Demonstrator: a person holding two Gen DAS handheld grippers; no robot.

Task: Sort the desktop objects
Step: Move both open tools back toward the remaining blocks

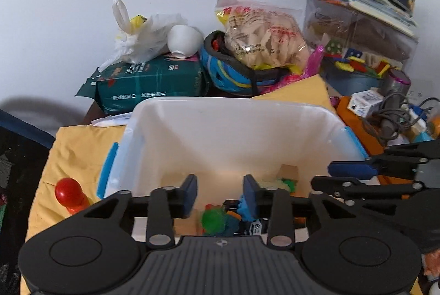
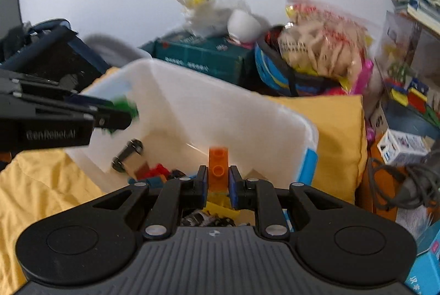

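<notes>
Clearly the orange brick (image 2: 218,167), a light, stiff, smooth plastic piece at lower centre, sits between the right gripper (image 2: 218,185) fingers pinching its flat sides; the left gripper (image 1: 220,194) fingers are spread, empty, above the white bin (image 1: 233,124).

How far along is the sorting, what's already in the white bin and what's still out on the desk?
Partly done. Several toy bricks already lie in the white bin. In hand: the right gripper carries an orange brick over the bin; the left gripper is open above it, a green piece at its tips. Left: at least the red knobbed toy on the yellow cloth.
</notes>
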